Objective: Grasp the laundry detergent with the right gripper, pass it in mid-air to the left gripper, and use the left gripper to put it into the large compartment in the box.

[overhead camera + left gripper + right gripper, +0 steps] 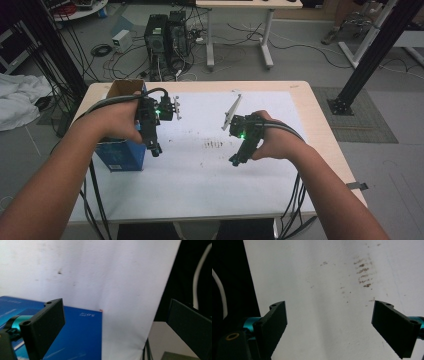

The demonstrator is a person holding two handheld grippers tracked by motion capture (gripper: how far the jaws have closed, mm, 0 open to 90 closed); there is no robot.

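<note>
The blue box (pixel 75 335) lies just below the left gripper's (pixel 112 327) wide jaws, much farther from the right gripper's (pixel 329 322) wide, empty jaws.

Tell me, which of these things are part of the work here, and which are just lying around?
In the work:
- left gripper, jaws open, beside the box
- right gripper, jaws open
- blue cardboard box, open-topped, at the table's left edge
- white sheet covering the wooden table

Just lying about:
- black computer towers on the floor
- white cloth on the floor
- smudge marks on the sheet
</note>
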